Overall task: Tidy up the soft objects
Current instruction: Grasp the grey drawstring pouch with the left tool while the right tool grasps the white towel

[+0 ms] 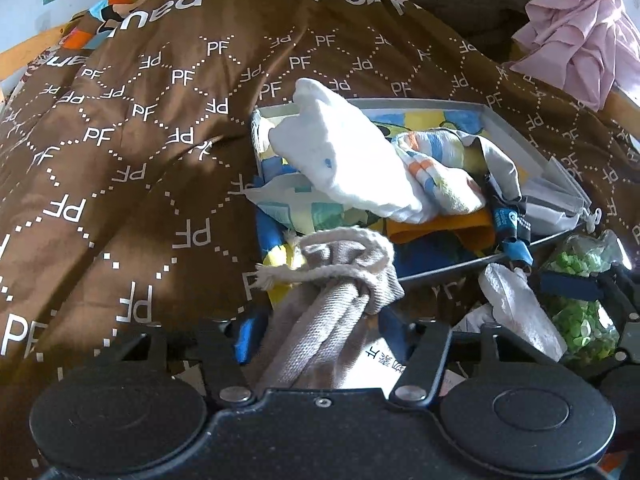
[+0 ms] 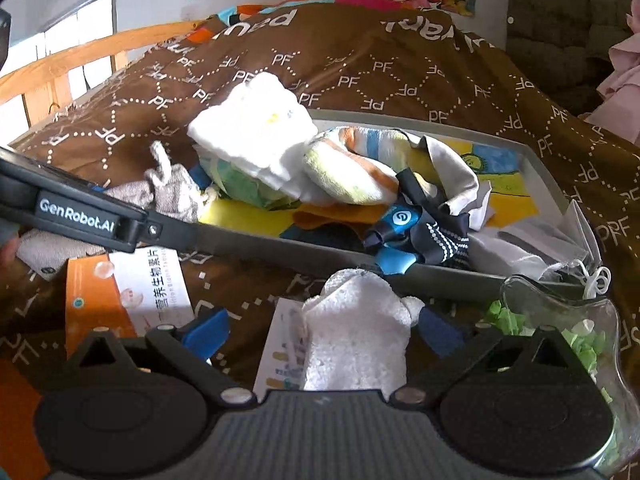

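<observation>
left gripper (image 1: 316, 320) jaws half-closed around drawstring pouch (image 1: 340, 280)

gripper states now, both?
Left gripper: closed on the drawstring bag.
Right gripper: closed on the white cloth.

"PF" monogram, white, repeated in dotted diamond grid over brown blanket (image 1: 140, 184); larger white word fragments near its far edge, upside down, not readable whole. "GenRobot.AI", white, on left gripper (image 2: 76, 216) side. Chinese characters on orange-white box (image 2: 132, 296), just below that gripper; unreadable.
</observation>
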{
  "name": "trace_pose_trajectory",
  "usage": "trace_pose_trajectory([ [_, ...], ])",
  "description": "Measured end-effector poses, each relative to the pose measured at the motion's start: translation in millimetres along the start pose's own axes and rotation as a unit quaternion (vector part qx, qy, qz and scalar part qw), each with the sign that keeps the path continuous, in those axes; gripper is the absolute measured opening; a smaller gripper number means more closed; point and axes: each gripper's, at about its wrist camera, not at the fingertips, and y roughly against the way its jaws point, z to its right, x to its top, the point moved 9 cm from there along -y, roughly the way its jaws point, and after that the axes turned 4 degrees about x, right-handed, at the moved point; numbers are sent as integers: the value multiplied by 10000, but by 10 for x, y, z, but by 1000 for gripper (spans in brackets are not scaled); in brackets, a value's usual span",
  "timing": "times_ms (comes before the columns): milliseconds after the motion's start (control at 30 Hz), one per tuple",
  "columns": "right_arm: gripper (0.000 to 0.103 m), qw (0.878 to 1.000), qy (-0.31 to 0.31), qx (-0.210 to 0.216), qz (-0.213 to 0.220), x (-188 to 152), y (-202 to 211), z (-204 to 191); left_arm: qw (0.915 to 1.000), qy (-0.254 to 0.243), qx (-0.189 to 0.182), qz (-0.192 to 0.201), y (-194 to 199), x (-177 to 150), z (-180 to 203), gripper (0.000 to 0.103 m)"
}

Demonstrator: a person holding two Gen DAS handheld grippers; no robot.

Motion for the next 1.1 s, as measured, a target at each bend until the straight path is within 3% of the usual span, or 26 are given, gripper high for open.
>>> trace_pose_trajectory([
  [200, 102, 9998, -36, 199, -91, 7, 28, 6, 9998, -60, -193, 60, 23, -13, 40, 45],
  [333, 102, 9992, -85, 376, -91, 15, 61, 14, 9993, -226, -271, 85, 50, -27, 110, 42],
  [500, 101, 9983, -114, 575, -63, 19, 101, -1, 9988, -360, -315, 129, 94, -38, 171, 40],
  [633, 87, 9982, -76, 580, -115, 19, 133, 4, 9988, -351, -326, 138, 130, -30, 187, 40],
  [867, 84, 9991, 321, 97, -250, -18, 121, 66, 9987, -367, -310, 156, 188, -34, 196, 40],
  [1100, 86, 9965, 617, 345, -451, -98, 76, -45, 9975, -493, -428, 259, 223, -26, 265, 39],
])
